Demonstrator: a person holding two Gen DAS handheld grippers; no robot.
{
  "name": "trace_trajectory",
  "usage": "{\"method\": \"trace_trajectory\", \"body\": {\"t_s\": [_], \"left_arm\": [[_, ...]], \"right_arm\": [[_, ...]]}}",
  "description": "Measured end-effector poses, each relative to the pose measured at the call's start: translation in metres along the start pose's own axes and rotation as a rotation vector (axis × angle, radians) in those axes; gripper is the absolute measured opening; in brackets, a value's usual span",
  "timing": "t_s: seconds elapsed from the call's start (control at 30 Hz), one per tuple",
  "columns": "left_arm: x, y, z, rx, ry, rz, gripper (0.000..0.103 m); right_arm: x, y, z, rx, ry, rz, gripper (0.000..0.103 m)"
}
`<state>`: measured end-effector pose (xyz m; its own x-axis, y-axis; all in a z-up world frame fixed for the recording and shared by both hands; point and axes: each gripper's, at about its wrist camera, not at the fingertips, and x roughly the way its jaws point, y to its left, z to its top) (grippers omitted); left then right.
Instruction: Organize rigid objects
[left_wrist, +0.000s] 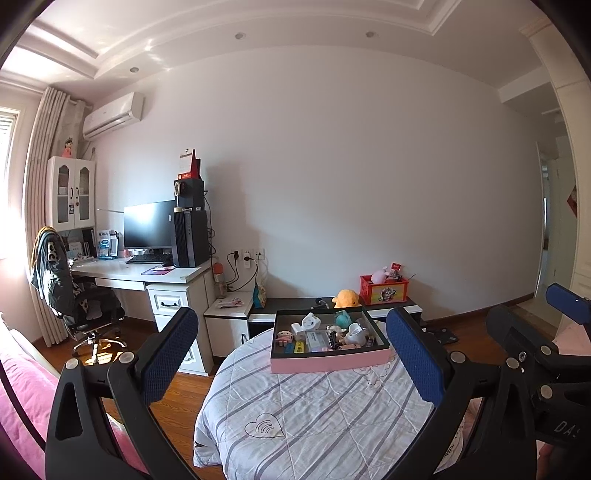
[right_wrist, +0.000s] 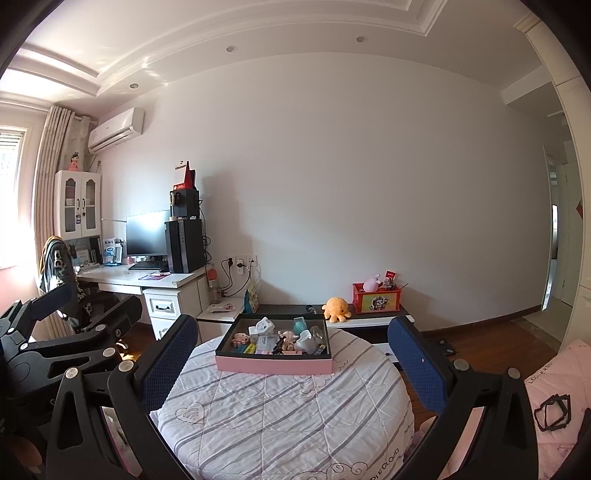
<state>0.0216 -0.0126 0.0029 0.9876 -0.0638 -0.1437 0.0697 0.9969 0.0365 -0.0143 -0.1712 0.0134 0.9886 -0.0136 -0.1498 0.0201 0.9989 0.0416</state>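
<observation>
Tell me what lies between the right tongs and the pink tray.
Only bare striped quilt separates the right tongs from the pink tray, seen in the right wrist view.

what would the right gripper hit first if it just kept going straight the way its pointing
Probably the pink tray of small toys on the striped quilt; it sits between the open right gripper fingers' line. Depth is unclear, so it might pass above.

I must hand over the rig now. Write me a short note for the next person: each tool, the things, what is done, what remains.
Left tool: open, empty, raised short of the box.
Right tool: open, empty, level with the left one.
Pink box: on the round striped quilt, with small figures and other items jumbled inside.
Done: nothing visibly sorted; no item is out of the box.
Left: all the organizing.
</observation>
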Motion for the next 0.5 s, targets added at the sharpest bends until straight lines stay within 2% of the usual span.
{"method": "trace_trajectory", "body": {"t_s": [0.5], "left_arm": [[-0.0024,-0.0037,0.0015,0.021,-0.031,0.025,0.103]], "right_arm": [[0.0001,-0.0019,-0.0002,-0.001,0.004,-0.002,0.103]]}}
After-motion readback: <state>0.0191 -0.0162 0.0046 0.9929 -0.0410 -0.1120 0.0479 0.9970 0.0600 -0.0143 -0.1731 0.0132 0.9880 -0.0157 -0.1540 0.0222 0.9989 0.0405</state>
